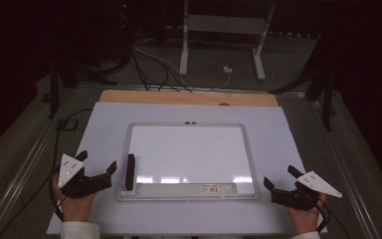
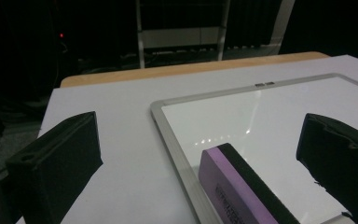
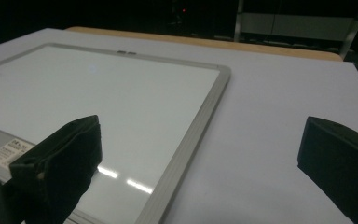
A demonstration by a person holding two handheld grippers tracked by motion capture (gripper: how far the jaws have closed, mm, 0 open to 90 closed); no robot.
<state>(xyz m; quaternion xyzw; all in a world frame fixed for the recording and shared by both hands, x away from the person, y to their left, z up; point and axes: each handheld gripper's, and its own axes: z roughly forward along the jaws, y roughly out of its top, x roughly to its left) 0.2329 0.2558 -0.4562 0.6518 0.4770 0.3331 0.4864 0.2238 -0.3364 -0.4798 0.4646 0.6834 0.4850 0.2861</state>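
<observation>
Left gripper and right gripper, fingers wide and empty, flanking whiteboard; eraser at its left edge.

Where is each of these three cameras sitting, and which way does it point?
High view: above the person's side, looking forward and down on the table; both hands show, with left gripper and right gripper.
Left gripper view: rides the left gripper, facing the eraser at the whiteboard edge; open jaws rise below.
Right gripper view: rides the right gripper, facing the whiteboard's other side; open jaws rise below.
Shared: all show the whiteboard.
</observation>
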